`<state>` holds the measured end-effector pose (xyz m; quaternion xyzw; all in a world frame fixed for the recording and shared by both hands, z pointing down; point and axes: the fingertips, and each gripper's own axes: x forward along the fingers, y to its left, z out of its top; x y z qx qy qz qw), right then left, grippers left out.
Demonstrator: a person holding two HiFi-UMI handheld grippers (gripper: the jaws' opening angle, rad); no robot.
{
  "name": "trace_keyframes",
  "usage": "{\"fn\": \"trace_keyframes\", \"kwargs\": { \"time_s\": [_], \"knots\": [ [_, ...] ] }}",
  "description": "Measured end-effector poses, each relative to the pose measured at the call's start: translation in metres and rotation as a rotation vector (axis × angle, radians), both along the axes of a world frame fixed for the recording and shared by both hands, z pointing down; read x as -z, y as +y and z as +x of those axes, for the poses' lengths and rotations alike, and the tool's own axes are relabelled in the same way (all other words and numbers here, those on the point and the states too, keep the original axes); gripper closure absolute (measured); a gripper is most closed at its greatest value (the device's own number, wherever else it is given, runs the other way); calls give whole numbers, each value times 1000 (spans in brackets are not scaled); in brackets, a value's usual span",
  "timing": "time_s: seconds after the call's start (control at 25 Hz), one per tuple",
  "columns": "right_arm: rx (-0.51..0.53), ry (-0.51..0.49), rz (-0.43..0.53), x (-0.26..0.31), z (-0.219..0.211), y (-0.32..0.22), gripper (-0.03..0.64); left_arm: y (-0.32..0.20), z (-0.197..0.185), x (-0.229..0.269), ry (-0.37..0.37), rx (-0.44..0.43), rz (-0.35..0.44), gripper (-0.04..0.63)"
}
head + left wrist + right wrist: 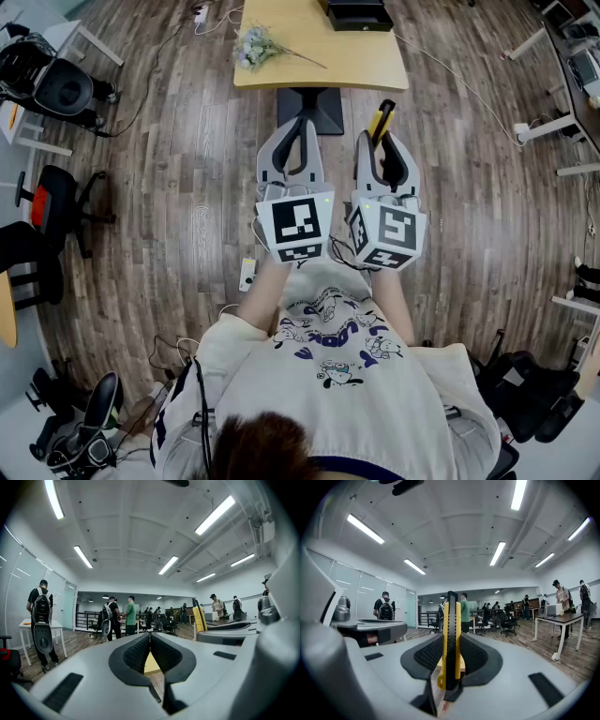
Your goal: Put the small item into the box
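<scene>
My right gripper (382, 139) is shut on a yellow and black utility knife (381, 120), whose tip sticks out past the jaws toward the table. In the right gripper view the knife (451, 620) stands upright between the ribbed pads of this gripper (451, 641). Beside it at the same height, my left gripper (302, 122) is shut with nothing between its jaws (150, 637). Both are held over the wooden floor, short of the light wooden table (281, 61). A black box (357, 14) sits at the table's far edge.
A bunch of pale flowers (258, 45) lies on the table's left part. The table's dark pedestal base (314, 108) is just ahead of the grippers. Office chairs (56, 89) stand at left, white desks (577, 66) at right. People (41, 620) stand around the room.
</scene>
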<state>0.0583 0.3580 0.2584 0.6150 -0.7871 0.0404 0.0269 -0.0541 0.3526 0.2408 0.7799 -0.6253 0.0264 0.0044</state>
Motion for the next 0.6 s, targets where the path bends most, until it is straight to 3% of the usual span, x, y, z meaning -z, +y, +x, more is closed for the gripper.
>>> {"fn": "trace_keyframes", "kwargs": {
  "time_s": [0.6],
  "knots": [
    [-15,0,-6,-5,-13,-30,486,-31,-10,-3,7,-25,-7,574]
  ]
}}
